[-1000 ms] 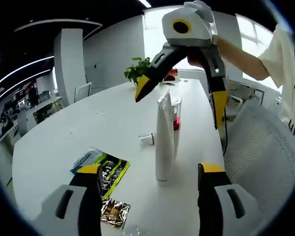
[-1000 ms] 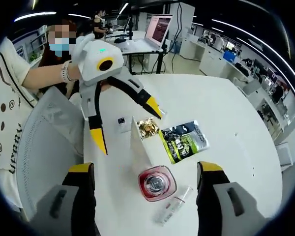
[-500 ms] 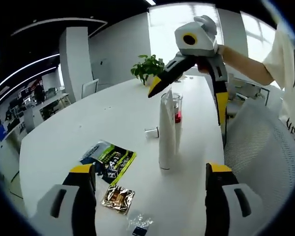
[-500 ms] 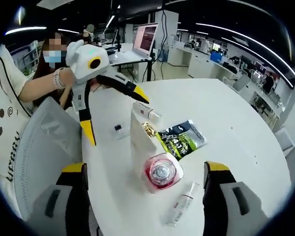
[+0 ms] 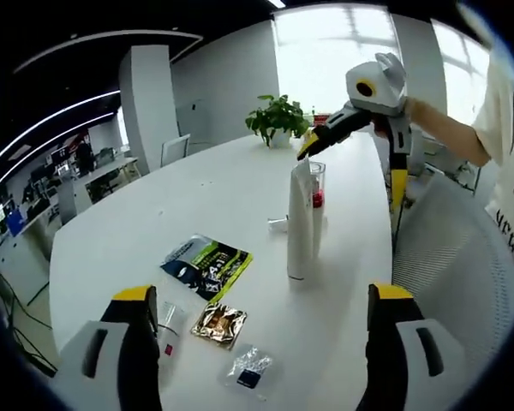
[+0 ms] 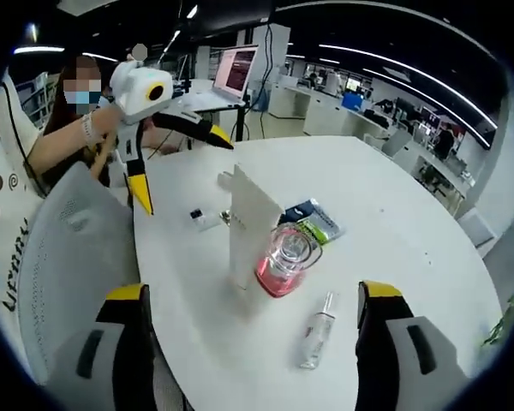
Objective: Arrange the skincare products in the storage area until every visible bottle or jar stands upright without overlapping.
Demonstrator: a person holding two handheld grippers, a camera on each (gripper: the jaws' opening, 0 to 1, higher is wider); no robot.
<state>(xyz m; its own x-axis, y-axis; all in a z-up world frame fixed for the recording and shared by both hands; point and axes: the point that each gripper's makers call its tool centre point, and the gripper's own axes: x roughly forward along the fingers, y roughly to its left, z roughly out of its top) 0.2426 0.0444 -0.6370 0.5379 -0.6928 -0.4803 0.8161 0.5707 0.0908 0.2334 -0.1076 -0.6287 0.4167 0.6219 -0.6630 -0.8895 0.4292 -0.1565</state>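
Setting: a white oval table [image 5: 197,197] in an open-plan office, a white mesh chair [image 6: 73,257] drawn up to its edge.

Upright pair: a tall white squeeze tube [image 5: 299,224] stands on its cap near the table's chair side, touching or just beside a clear jar with pink-red contents [image 6: 284,261] on its far side in the left gripper view.

Still lying flat: a small clear bottle with a red-printed label [image 6: 317,328] rests on its side near the jar; a small white cylinder [image 5: 277,224] lies beyond the tube; what looks like a small vial [image 5: 168,325] lies near the left gripper's jaw.

Loose packets: a green-and-black sachet [image 5: 207,264], a gold foil sachet [image 5: 218,320] and a small clear packet [image 5: 248,374] lie flat on the table.

Left gripper [image 5: 261,295]: empty, jaws wide apart, held well back from the products.

Right gripper [image 6: 250,291]: empty, jaws spread, raised above and behind the upright pair.

Handling, by judgement: the lying bottle looks light, hard and slick, likely to roll; a grip across its middle, then tilting it onto its base, seems safest. The tube is soft and top-heavy on its cap, so a nudge could topple it into the jar.
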